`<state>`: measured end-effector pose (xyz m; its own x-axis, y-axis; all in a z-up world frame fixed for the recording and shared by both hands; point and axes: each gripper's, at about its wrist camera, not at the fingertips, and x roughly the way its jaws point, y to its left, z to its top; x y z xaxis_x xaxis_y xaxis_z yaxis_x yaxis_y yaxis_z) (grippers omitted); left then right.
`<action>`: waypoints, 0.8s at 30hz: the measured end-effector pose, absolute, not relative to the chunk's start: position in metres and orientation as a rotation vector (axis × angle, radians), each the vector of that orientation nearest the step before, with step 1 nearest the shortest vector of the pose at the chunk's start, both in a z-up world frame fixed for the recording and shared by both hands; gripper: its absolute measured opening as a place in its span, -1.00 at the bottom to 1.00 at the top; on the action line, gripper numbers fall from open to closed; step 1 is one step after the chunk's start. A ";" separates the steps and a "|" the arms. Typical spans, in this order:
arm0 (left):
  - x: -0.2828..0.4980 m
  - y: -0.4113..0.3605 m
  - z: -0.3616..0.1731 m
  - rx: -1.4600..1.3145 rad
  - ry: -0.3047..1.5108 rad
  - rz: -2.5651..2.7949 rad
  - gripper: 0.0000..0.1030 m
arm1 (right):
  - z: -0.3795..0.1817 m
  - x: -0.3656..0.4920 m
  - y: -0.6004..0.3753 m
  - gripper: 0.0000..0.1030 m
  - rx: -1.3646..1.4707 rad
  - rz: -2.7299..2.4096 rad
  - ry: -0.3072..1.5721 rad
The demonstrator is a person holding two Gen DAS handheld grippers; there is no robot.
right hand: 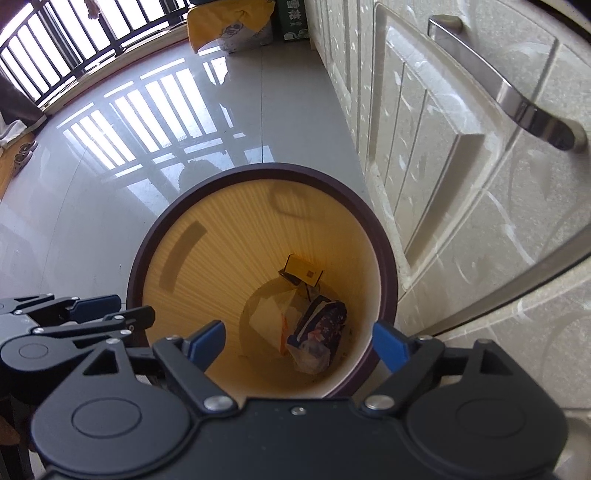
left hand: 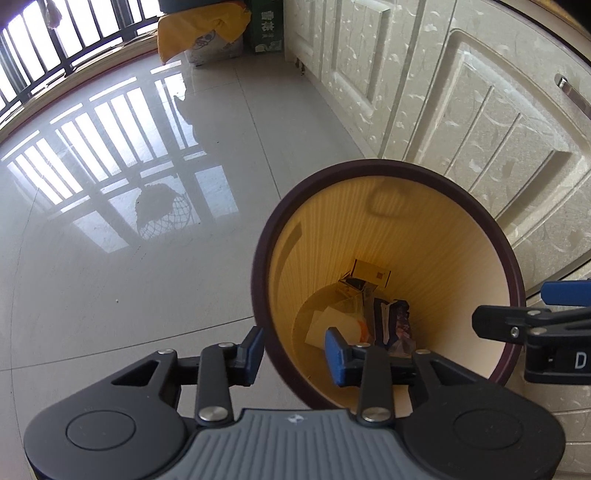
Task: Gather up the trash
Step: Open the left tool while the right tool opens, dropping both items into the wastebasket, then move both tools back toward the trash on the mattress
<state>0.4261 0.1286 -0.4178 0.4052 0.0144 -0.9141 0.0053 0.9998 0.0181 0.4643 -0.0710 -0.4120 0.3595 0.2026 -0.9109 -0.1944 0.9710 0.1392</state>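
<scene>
The trash bin [right hand: 155, 236], a round bin with a dark brown rim and a ribbed yellow inner wall, stands on the glossy tiled floor [left hand: 110, 280] just beside a run of cream cabinet doors [left hand: 480, 122]. At its bottom lies the collected trash: a small yellow carton [right hand: 304, 272] against the far wall, a sheet of white paper [right hand: 267, 314] beside it, a dark printed wrapper [right hand: 325, 314] and a crumpled clear plastic bag [right hand: 310, 352] nearest the camera.

The right gripper [right hand: 299, 341] hangs over the bin's mouth, pointing steeply down into it. Its blue-padded fingers [right hand: 207, 339] stand wide apart with nothing between them; one sits over the inside of the bin, the other over the rim on the cabinet side.

The left gripper [left hand: 295, 350] is at the bin's near left edge. Its fingers [left hand: 338, 350] are parted and straddle the rim, one outside the bin and one inside; the pads do not press on the rim, and nothing is held.

Each gripper shows at the edge of the other's view, side by side and near one another.

A curved metal handle [right hand: 517, 99] sits on the closest cabinet door. At the far end of the floor are a yellow-and-white bag [left hand: 207, 33] and a green box [left hand: 266, 26], next to a dark window railing [left hand: 55, 48] whose bars reflect brightly on the tiles.
</scene>
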 end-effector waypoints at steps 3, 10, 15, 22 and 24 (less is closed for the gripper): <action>0.421 0.133 -0.414 0.005 1.163 0.016 -0.13 | -0.409 0.459 -0.070 0.75 -0.008 0.265 1.172; 0.404 0.142 -0.400 -0.023 1.173 0.031 0.16 | -0.399 0.446 -0.068 0.96 -0.032 0.277 1.157; 0.389 0.151 -0.385 -0.042 1.152 0.059 0.57 | -0.387 0.439 -0.063 1.00 -0.061 0.286 1.120; 0.370 0.165 -0.352 -0.060 1.098 0.090 0.91 | -0.361 0.427 -0.058 1.00 -0.088 0.280 1.063; 0.364 0.167 -0.347 -0.067 1.096 0.093 0.95 | -0.356 0.423 -0.057 1.00 -0.093 0.280 1.055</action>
